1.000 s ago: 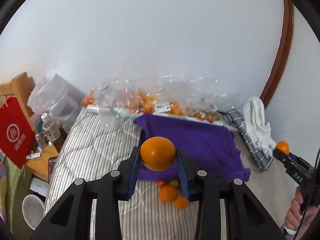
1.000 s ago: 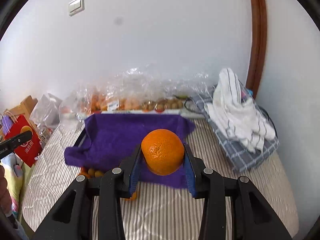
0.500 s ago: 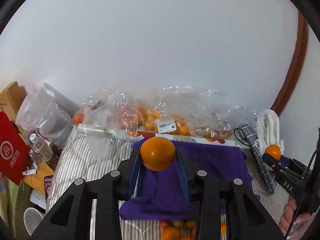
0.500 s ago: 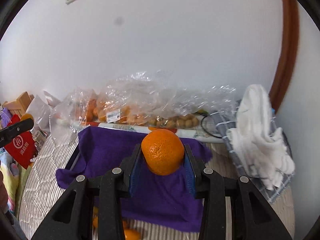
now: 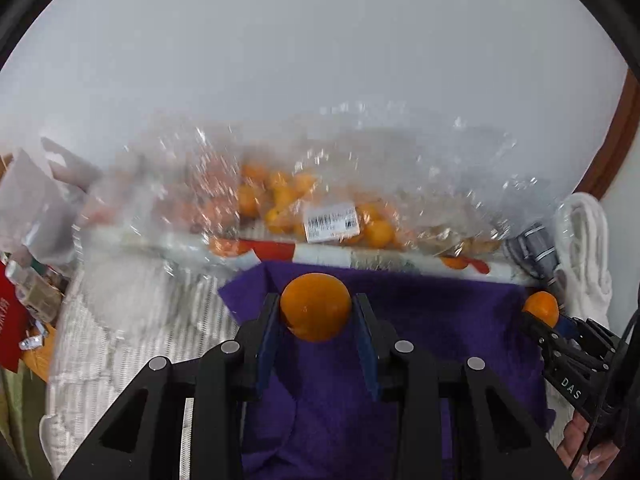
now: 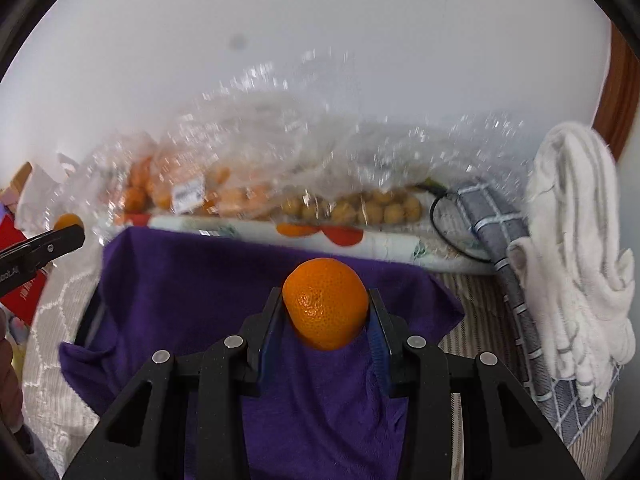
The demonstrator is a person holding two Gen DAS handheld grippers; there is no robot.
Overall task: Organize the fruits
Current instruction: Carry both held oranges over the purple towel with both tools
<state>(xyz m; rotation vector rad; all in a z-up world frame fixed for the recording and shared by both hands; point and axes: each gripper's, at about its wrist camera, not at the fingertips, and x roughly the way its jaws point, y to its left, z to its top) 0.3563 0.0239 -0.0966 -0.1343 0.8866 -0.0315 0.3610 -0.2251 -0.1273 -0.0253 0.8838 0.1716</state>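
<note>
My left gripper (image 5: 316, 312) is shut on a smooth orange (image 5: 315, 306), held above a purple cloth (image 5: 420, 340) spread on the striped bed. My right gripper (image 6: 325, 312) is shut on a dimpled orange (image 6: 325, 303) over the same purple cloth (image 6: 180, 280). In the left wrist view the right gripper (image 5: 542, 314) enters at the right edge with its orange (image 5: 540, 307). In the right wrist view the left gripper's fingers (image 6: 44, 248) show at the far left with a bit of orange (image 6: 68, 222) behind them. Clear plastic bags of small oranges (image 5: 288, 200) lie along the wall.
A tray of brownish round fruit (image 6: 360, 208) sits under plastic at the back. A white towel (image 6: 576, 248) on a grey checked cloth (image 6: 504, 248) lies at the right. A red bag (image 5: 10, 328) and clutter stand left of the bed. A hand (image 5: 588, 448) shows at lower right.
Both grippers have moved forward and down toward the wall, each still holding its orange. The purple cloth and fruit bags now look larger and closer; the loose oranges at the cloth's near edge have dropped out of view.
</note>
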